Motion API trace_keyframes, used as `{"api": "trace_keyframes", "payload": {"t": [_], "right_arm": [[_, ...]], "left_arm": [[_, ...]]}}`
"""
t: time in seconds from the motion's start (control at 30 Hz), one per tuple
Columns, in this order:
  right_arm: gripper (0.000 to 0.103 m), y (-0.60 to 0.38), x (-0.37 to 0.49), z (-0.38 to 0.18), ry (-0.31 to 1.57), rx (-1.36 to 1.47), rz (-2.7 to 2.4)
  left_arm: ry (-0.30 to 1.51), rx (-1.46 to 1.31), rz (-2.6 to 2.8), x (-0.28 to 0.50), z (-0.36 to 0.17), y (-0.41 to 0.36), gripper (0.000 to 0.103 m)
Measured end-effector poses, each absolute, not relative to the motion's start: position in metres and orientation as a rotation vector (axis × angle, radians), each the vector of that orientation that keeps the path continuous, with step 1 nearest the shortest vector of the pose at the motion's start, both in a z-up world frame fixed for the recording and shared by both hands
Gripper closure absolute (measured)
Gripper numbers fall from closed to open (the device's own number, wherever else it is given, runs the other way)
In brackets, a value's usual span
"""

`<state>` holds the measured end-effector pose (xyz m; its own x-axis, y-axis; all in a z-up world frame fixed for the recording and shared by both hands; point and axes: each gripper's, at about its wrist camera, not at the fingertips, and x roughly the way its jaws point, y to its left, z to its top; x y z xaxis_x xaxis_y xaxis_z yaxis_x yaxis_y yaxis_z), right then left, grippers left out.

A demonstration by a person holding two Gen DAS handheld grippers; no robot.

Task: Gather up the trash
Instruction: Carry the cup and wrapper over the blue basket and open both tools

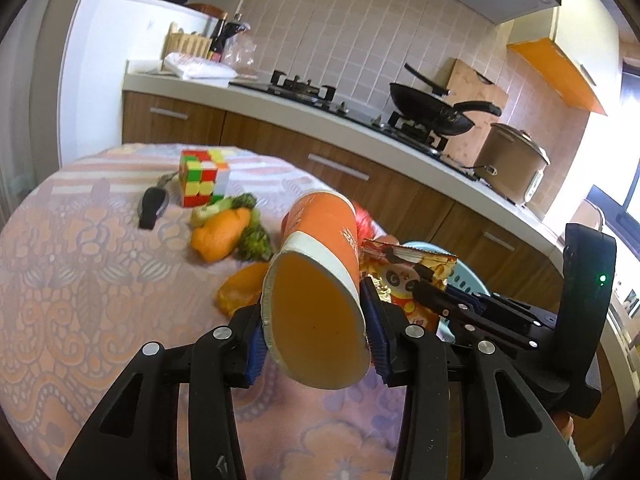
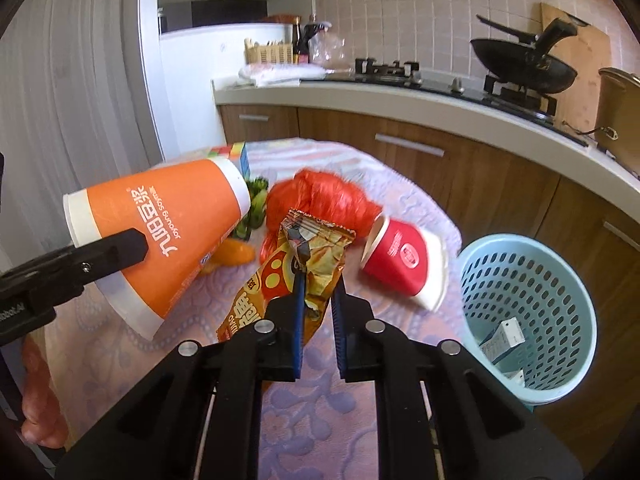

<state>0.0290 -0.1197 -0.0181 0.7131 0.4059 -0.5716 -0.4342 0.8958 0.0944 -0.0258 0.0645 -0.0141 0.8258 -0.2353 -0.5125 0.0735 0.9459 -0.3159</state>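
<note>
Left gripper [image 1: 316, 344] clamps the orange paper cup [image 1: 320, 280] at its rim, held above the table's [image 1: 80, 280] right edge (light, crushable, so squeeze gently). Right gripper [image 2: 318, 320] pinches the crinkly snack wrapper [image 2: 304, 264], limp and slippery; blue basket [image 2: 528, 312] sits just beside that edge.

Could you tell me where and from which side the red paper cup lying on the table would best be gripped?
The red paper cup lies on its side, mouth toward the red mesh bag, its base flattened toward the blue basket. I would come from above and close a tool across the round mid-wall, probably the firmest part. Both are occupied: the right tool holds the snack wrapper.
</note>
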Motion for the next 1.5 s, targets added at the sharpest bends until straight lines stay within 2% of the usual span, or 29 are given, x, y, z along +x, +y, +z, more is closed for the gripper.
{"api": "trace_keyframes", "payload": {"t": [0.3,0.73,1.17,1.5], "right_arm": [[0.093,-0.158,0.029,0.019,0.511,-0.024,0.373],[0.093,-0.264,0.067,0.039,0.473,0.033,0.123],[0.093,-0.344,0.117,-0.014,0.625,0.126,-0.061],[0.093,-0.376,0.142,-0.074,0.787,0.209,-0.103]], "left_arm": [[0.523,-0.243,-0.209,-0.007,0.012,0.037,0.062],[0.521,-0.146,-0.357,0.063,0.037,-0.068,0.062],[0.658,-0.059,-0.430,0.132,-0.010,-0.168,0.061],[0.786,-0.028,-0.461,0.165,-0.058,-0.198,0.060]]}}
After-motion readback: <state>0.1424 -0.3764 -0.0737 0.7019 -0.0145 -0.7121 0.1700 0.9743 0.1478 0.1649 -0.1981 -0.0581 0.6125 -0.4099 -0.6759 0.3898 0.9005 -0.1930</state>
